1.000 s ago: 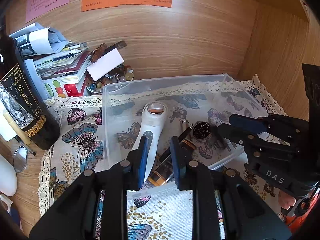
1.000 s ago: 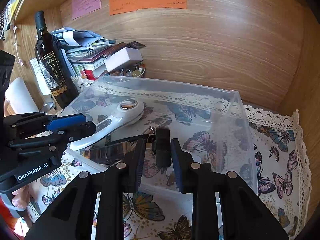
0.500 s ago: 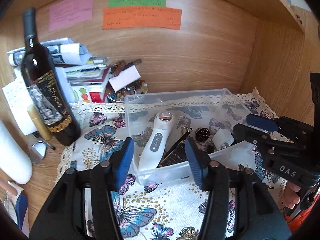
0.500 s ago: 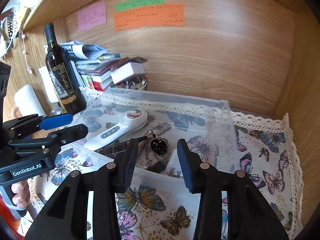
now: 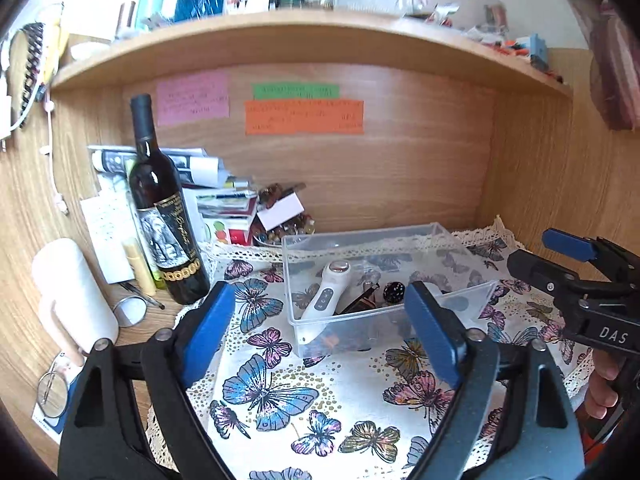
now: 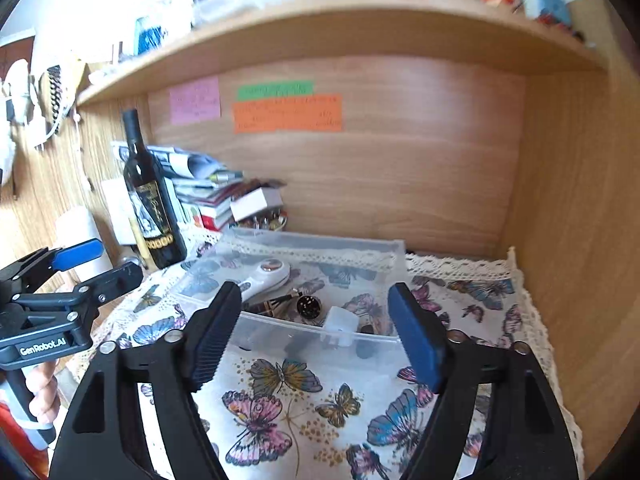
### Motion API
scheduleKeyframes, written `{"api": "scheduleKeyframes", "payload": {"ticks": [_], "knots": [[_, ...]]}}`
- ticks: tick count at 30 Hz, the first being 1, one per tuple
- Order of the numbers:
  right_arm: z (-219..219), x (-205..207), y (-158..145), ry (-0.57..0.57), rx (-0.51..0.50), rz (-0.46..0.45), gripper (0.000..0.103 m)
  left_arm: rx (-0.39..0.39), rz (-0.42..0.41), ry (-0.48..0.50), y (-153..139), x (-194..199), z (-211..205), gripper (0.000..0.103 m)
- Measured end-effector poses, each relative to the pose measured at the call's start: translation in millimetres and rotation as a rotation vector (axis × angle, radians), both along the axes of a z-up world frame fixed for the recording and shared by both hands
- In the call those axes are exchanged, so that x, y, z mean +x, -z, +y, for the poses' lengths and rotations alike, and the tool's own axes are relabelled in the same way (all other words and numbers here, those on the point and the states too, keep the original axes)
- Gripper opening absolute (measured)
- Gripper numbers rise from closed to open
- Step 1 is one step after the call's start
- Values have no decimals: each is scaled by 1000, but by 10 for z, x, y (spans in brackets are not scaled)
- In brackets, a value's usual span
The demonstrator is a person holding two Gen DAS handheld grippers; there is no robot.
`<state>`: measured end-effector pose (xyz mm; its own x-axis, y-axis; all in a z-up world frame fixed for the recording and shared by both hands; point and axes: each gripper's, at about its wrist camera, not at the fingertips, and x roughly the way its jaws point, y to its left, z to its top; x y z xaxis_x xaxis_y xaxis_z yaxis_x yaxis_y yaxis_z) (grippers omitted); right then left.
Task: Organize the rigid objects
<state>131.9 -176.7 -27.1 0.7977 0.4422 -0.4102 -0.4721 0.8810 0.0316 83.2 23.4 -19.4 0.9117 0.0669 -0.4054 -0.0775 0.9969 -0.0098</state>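
bin (image 6: 280, 322) contents blurred behind translucent wall

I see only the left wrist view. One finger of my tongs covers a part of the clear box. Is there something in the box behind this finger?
Observer: Yes. The right wrist view shows a small translucent white cap in the clear box, near the front wall, right of the round black piece.
Operator: Do the right tongs carry something?
Observer: No. The right tongs are opening and nothing is between them. Beyond them are only the box and the butterfly cloth.
Operator: Does something hang from my left tongs?
Observer: No. From the side, the left tongs are opening, and nothing is between them.
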Motion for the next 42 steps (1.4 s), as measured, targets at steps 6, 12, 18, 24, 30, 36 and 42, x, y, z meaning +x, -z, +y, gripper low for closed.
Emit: {"api": "scheduleKeyframes", "payload": {"ticks": [6,12,18,24,30,36,42], "knots": [[-153,-348,-112,23,35,-71,93,9,-61,-6,-88,-316,-87,95],[-253,-601,-169,49,57,-132,103,29,-111,-1,-162,-563,-207,97],[-279,-710,-191,58,57,-152,103,26,-133,7,-193,-657,-255,98],[-293,-740,-205,58,65,-156,103,23,-141,9,-207,-675,-263,98],[-296,-742,-206,59,70,-152,103,17,-143,9,-212,-673,-248,98],[-281,-745,-208,59,73,-148,103,17,-144,7,-216,-666,-251,98],[-281,-757,-213,59,74,-152,103,15,-143,8,-216,-655,-257,98]]}}
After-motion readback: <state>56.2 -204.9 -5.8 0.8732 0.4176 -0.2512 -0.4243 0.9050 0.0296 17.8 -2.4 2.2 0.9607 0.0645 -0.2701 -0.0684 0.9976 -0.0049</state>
